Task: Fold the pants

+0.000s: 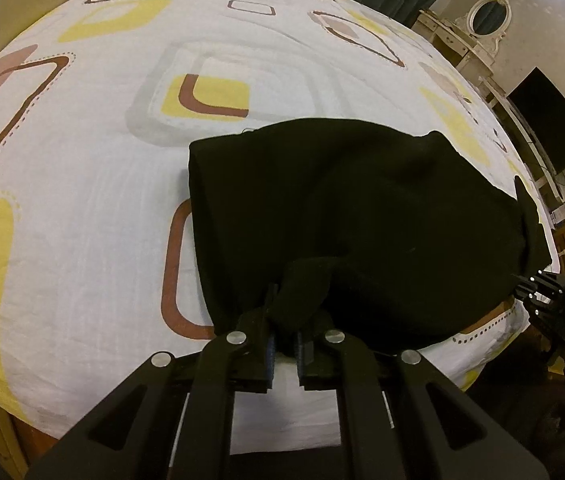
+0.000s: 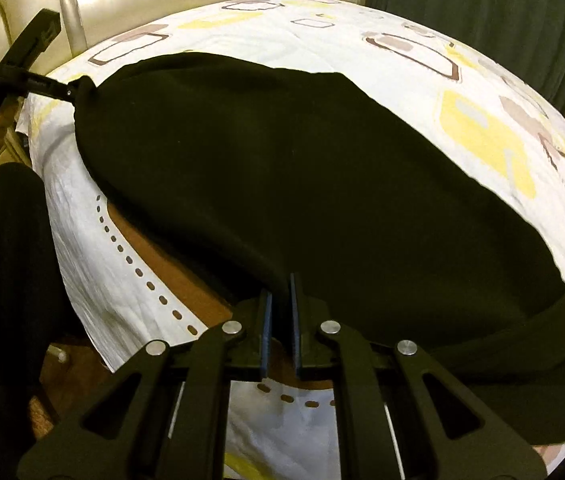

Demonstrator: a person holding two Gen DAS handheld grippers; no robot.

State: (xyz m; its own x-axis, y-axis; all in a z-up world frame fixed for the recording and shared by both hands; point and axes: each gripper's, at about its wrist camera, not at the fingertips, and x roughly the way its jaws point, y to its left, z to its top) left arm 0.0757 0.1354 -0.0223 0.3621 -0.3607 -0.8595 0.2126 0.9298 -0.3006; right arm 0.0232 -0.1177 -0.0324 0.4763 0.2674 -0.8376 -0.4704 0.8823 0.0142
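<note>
Left wrist view: the left gripper (image 1: 284,332) has its 2 blue-padded fingers (image 1: 269,354) nearly closed, pinching a bunched fold of the black soft-knit pants (image 1: 354,216), which lie spread on the white bedsheet printed with yellow and brown squares (image 1: 82,200) and reach from these fingers across toward the right gripper (image 1: 522,280) at the bed's near right edge, where another corner is drawn to a point.

Right wrist view: the left gripper (image 2: 70,90) shows far left, tugging its corner of the pants (image 2: 302,180); the right gripper (image 2: 280,304) sits low in the centre, jaws narrow, with the cloth's near edge running between them.

The fabric looks limp, light and thick, so it will likely sag and drape between holds; gripping at corners or hems, kept taut, seems the safest way to carry a fold over.
</note>
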